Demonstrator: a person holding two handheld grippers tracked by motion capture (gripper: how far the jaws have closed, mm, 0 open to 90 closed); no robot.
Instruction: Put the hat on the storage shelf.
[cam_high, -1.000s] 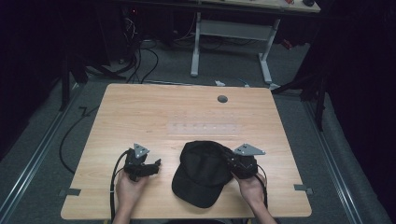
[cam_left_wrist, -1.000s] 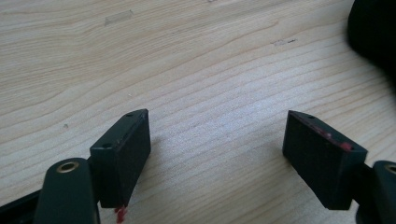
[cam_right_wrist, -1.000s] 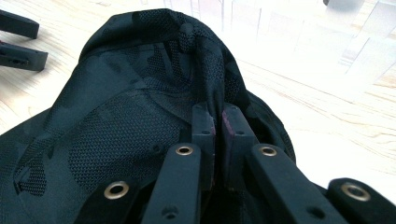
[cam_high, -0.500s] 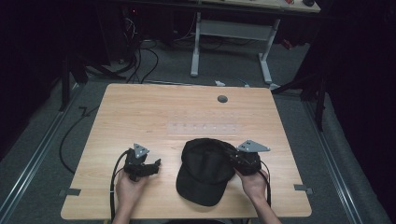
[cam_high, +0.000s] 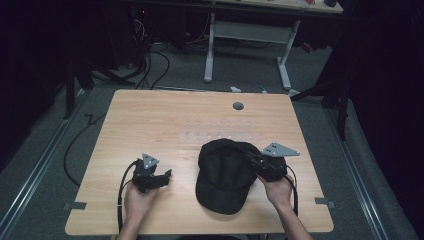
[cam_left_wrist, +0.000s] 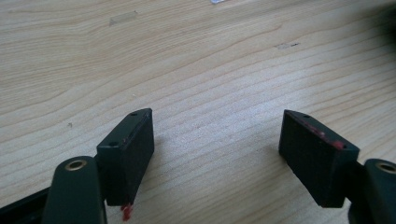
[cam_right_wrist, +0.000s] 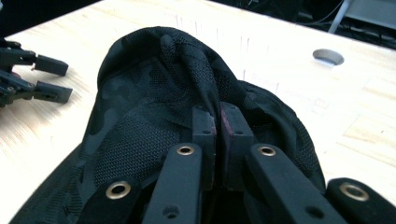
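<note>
Since a second ago the right gripper (cam_high: 254, 161) has come up a little with the black baseball cap (cam_high: 223, 172), and the cap's crown now stands higher and more bunched on that side. Its fingers (cam_right_wrist: 204, 125) are pressed together on a fold of the mesh crown fabric, so the pinch looks secure and the lift seems underway; the brim still lies on the desk (cam_high: 150, 120) toward the near edge. Cap sits right of centre, near the front edge.

Left gripper (cam_high: 162, 176) has not moved: it rests low over bare wood near the front-left part, fingers (cam_left_wrist: 128, 149) spread, nothing between them, well apart from the cap.

Round cable hole (cam_high: 238, 106) near the far edge, faint markings mid-desk. Nothing blocks the lift; only risk I judge is thin fabric slipping out of the pinch.
</note>
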